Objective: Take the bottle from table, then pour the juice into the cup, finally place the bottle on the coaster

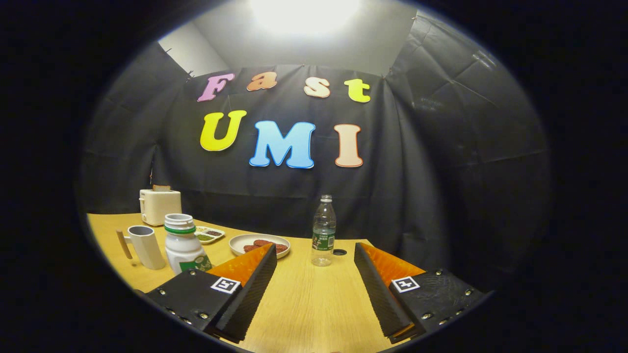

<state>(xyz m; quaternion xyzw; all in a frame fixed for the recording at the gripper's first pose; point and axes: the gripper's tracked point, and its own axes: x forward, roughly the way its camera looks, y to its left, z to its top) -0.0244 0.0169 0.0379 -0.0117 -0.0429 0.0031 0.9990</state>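
A white juice bottle (182,243) with a green neck ring and no cap stands just left of my left finger. Left of it is a white cup (147,246) with a wooden handle. A clear plastic water bottle (324,230) stands upright on the wooden table (309,299), just beyond my fingertips and in line with the gap between them. A small dark round disc (339,252), possibly the coaster, lies right beside that bottle's base. My gripper (314,249) is open, with nothing between its fingers.
A white toaster (159,205) stands at the back left. A plate (248,239) with brown food lies ahead of my left finger, and a small dish (210,234) sits behind the juice bottle. Black cloth walls close off the table's far side.
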